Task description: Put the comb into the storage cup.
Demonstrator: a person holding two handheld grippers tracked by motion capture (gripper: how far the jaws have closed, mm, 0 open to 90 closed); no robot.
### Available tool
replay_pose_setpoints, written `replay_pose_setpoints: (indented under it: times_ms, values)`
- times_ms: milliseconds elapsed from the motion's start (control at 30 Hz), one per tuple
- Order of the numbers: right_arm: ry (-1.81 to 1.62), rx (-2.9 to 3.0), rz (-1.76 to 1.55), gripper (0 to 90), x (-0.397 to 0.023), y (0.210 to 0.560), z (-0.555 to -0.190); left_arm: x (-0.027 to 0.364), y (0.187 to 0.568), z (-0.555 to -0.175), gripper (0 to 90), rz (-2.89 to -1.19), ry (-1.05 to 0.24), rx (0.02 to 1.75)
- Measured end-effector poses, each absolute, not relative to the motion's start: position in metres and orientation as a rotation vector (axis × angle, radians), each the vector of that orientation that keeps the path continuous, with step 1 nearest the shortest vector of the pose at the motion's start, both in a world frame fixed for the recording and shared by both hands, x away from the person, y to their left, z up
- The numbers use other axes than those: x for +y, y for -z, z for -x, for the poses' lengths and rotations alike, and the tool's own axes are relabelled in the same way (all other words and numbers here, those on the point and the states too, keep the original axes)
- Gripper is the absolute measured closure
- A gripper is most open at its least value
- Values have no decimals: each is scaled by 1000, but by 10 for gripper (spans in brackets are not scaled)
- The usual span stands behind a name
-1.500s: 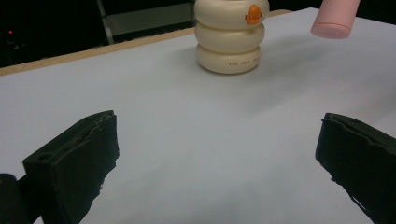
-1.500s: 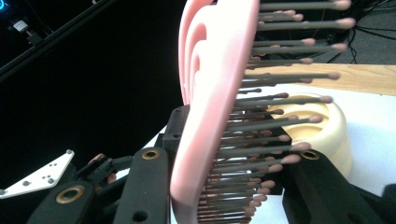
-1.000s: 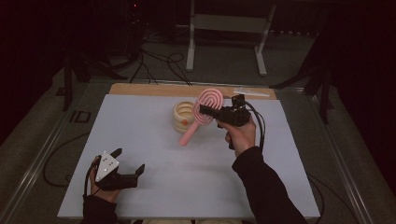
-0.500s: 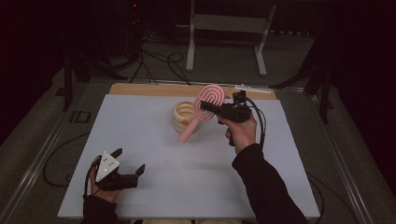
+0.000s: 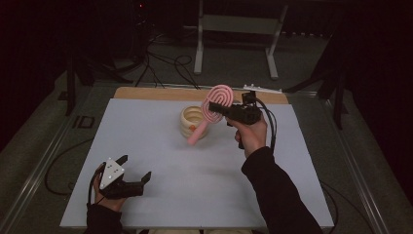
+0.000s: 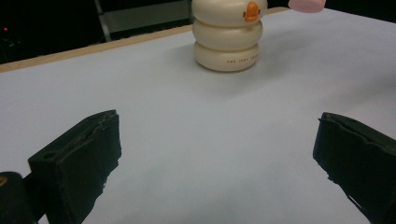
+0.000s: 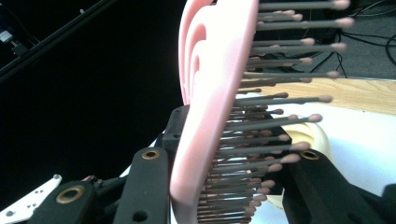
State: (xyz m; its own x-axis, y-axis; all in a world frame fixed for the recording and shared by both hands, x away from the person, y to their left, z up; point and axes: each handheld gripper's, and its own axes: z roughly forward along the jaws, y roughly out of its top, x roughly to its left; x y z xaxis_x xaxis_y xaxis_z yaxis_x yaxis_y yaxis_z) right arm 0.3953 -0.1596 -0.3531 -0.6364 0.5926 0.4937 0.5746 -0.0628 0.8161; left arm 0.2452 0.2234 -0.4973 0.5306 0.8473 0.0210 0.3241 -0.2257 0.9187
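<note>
Looking along my left gripper [image 6: 219, 158], I see its two black jaws standing wide apart with nothing but bare white table [image 6: 196, 140] between them. Ahead stands a cream ribbed holder [image 6: 229, 35] with an orange mark near its top. A pink tip [image 6: 307, 4] pokes in beside it at the upper edge.

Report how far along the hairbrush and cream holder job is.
Done: the right gripper has the pink hairbrush clamped and lifted off the table. In hand: the brush hangs tilted, handle down, by the cream holder. Left: getting it into the holder, probably. The left gripper rests open.
</note>
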Motion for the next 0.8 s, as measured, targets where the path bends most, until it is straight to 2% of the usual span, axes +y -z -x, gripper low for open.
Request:
replay_pose_setpoints:
  times_ms: [800]
  values:
    - [-1835,2104,-1367,637,-162,343,-408,224,497,-246,7,-1792,-664,977]
